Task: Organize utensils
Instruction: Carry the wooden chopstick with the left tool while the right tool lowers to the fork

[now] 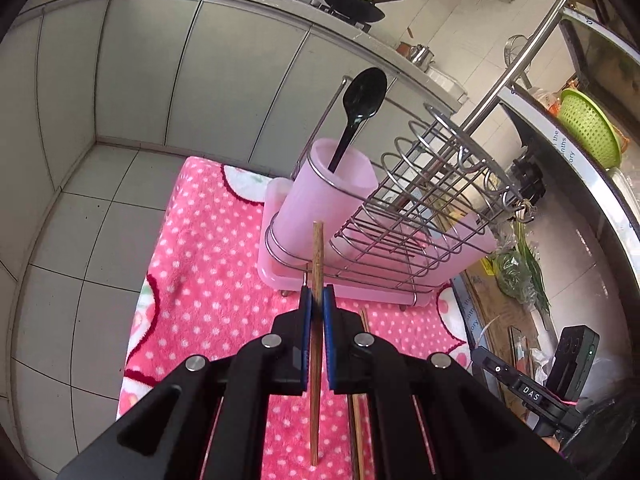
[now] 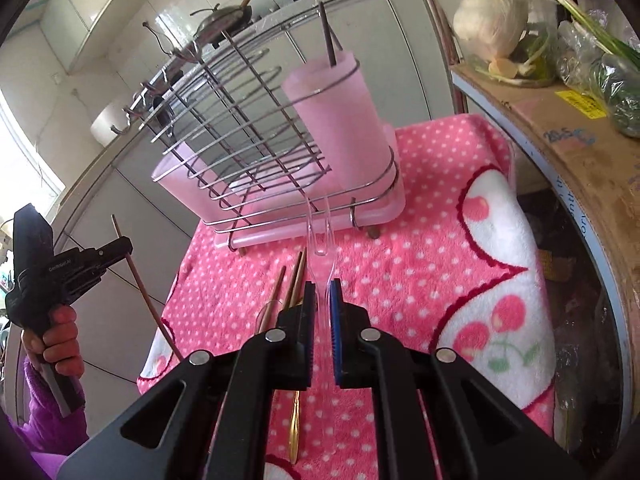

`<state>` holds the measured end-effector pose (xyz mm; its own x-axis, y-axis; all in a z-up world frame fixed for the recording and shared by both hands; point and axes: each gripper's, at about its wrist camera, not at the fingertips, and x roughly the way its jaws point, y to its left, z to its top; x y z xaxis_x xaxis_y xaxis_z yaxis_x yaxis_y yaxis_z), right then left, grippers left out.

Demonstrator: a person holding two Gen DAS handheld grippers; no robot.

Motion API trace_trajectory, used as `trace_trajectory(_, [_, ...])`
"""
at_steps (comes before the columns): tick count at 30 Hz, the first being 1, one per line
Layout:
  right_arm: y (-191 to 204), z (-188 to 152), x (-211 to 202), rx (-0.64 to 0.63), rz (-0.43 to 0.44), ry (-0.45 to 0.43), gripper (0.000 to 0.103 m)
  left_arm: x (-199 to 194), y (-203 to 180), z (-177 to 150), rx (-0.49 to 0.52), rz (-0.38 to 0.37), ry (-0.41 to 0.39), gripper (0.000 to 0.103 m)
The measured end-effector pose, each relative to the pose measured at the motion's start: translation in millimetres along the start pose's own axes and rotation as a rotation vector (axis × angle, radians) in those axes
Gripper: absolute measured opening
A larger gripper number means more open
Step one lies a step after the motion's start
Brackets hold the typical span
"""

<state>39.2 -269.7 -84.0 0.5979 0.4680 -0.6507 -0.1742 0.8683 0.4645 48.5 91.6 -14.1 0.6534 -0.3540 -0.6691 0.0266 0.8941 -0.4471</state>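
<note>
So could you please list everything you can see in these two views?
Rack: one, chrome wire on pink tray, on blanket.
Cups: two, pink, at rack's ends.
Spoon: one, black, in a cup.
Blanket: one, pink dotted.
Chopstick: one, wooden, in left claw.
Fork: one, clear, in right claw.
Loose cutlery: wooden and gold pieces, on blanket.
Woks: two, black, on stove.
Colander: one, green, right.
Left claw: shut.
Right claw: shut.

"DAS" on a black device's label [image 1: 531, 394]; "GenRobot.AI" on the left hand-held gripper [image 2: 127, 245]; "20.5" on a cardboard box [image 2: 560, 135]
</note>
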Motion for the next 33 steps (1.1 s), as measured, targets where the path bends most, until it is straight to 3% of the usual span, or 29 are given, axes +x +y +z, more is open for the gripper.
trace_trajectory(10, [5.4,9.9,-21.2,-0.016,0.013,-0.097,0.007,-31.7,-15.1,15.8,0.036,-0.002,-0.12,0.005])
trace_trajectory(24, [26.3,63.5,-68.7,-0.073,0.036,-0.263,0.007,-87.5,-41.8,57.1,0.087,0.015,-0.278,0.005])
trace_trajectory(29, [30.7,82.6,-84.3,-0.075,0.042,-0.313,0.007,-105.6,-46.5,74.5,0.075,-0.011,-0.315,0.005])
trace_trajectory(33, [32.4,82.4,-69.3,-0.098,0.017,-0.241,0.007,-113.7,-49.1,79.3,0.083,-0.021,-0.34,0.005])
